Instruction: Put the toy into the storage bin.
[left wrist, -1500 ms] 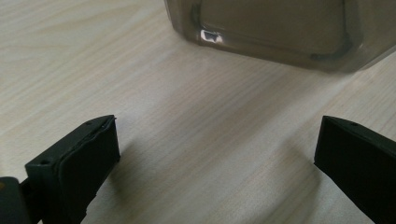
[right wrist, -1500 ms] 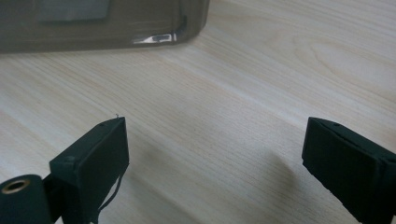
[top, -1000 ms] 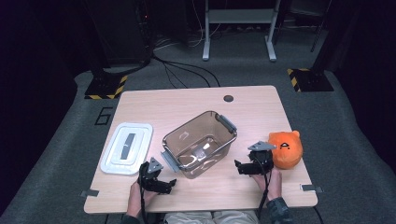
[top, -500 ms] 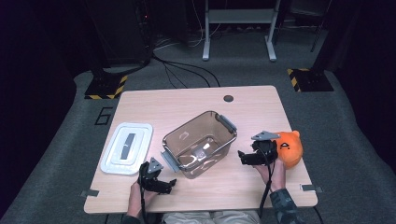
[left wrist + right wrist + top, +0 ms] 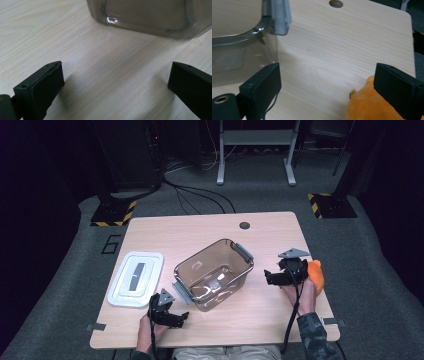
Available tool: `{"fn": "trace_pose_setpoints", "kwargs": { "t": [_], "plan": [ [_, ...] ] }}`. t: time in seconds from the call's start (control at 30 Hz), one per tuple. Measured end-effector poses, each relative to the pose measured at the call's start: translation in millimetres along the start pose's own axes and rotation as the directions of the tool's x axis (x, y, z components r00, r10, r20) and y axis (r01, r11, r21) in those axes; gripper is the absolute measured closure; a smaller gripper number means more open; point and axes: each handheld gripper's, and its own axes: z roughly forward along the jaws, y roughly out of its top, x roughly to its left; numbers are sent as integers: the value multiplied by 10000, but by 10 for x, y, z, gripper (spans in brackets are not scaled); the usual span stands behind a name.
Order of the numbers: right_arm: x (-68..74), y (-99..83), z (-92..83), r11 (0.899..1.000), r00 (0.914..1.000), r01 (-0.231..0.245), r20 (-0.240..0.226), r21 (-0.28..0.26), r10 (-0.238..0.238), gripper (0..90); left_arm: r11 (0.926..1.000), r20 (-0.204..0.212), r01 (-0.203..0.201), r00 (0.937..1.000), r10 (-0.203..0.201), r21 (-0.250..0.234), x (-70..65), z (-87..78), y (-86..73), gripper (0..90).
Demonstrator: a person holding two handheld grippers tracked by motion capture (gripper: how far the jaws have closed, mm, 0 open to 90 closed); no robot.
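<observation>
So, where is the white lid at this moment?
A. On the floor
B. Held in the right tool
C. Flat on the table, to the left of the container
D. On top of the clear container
C: the white lid lies flat on the table, left of the open clear container, apart from it.

bare table beyond container

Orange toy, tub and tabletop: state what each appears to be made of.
Orange toy: soft plush by its fuzzy, matte nap.
Tub: probably hard plastic, smoky and see-through, with glossy glints and grey latches.
Tabletop: pale wood or wood-look laminate, smooth with printed-looking grain; which one is unclear.
</observation>
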Motion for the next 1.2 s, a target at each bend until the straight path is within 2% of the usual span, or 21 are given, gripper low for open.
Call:
{"fn": "trace_pose_setpoints", "kwargs": {
  "t": [0.27,0.47,0.7,0.8,0.83,0.87,0.93,1.0,1.1,1.13,1.2],
  "plan": [
    [-288,30,-127,9971,9959,-733,548,204,721,72,10000,0,60,10000,-60,-51,-5,3,-1,0],
    [-467,-42,-133,9888,9852,-1367,1128,603,1293,62,9999,18,74,10000,-74,-83,-7,5,-2,1],
    [-680,-82,-7,9662,9634,-2297,1681,1171,2086,62,9999,51,117,9999,-117,-118,-10,8,-4,1],
    [-748,-118,77,9528,9567,-2577,1807,1605,2283,75,9999,49,113,9999,-113,-117,-10,8,-4,1],
    [-748,-118,77,9528,9567,-2577,1807,1605,2283,75,9999,49,113,9999,-113,-117,-10,8,-4,1],
    [-781,-158,129,9456,9531,-2691,1916,1831,2341,128,9999,48,115,9999,-114,-118,-10,8,-4,1],
    [-787,-168,142,9423,9507,-2770,1958,1879,2404,139,9999,49,112,9999,-112,-118,-10,8,-4,1],
    [-808,-211,173,9351,9490,-2864,1960,2087,2470,229,9999,37,79,10000,-78,-112,-8,7,-3,1],
    [-808,-231,174,9331,9511,-2834,1898,2213,2438,341,9999,48,112,9999,-112,-119,-10,8,-4,1],
    [-812,-239,175,9357,9552,-2726,1799,2241,2352,387,9999,52,112,9999,-111,-115,-10,8,-4,1],
    [-806,-251,172,9367,9568,-2686,1745,2248,2324,467,9999,49,113,9999,-112,-115,-10,8,-4,1]
  ]
}}
